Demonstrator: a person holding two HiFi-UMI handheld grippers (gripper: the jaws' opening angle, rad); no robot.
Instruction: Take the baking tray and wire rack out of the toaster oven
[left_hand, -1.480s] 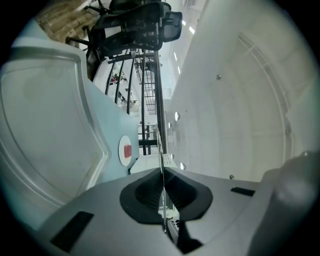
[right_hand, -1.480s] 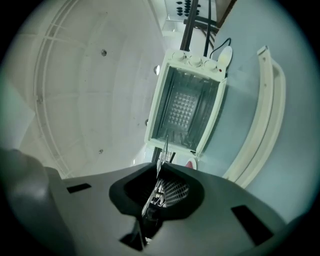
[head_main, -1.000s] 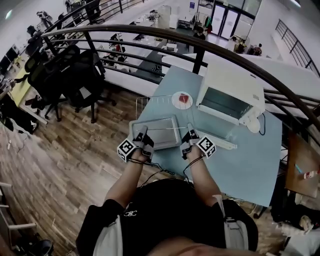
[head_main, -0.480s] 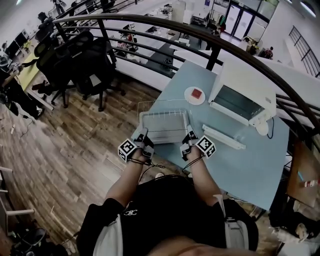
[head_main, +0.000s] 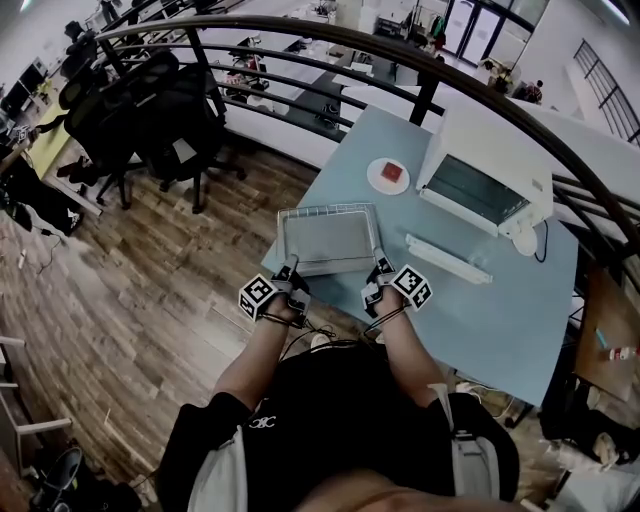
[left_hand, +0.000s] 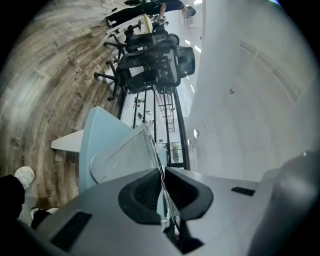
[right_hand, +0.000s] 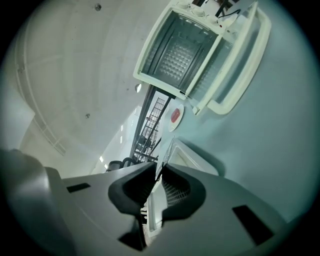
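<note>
evidently both items are out of the toaster oven (head_main: 478, 185): the baking tray (head_main: 328, 238) lies atop the wire rack (head_main: 282, 213) at the near corner of the table (head_main: 490, 320). left gripper (head_main: 290, 270) and right gripper (head_main: 378, 264) each pinch the tray's near rim, the left jaws having just eased slightly; only letting go appears left.

My left tongs (head_main: 289, 270) and right tongs (head_main: 378, 264) both meet the near edge of the baking tray (head_main: 328, 238), one at each near corner. The tray lies level over the near left corner of the pale blue surface (head_main: 480, 320). The wire rack (head_main: 300, 212) shows along its far and left sides. Farther back stands the toaster oven (head_main: 490, 160), its door (head_main: 448, 258) dropped open. Just left of it is a small plate (head_main: 372, 178) carrying something red.
</note>
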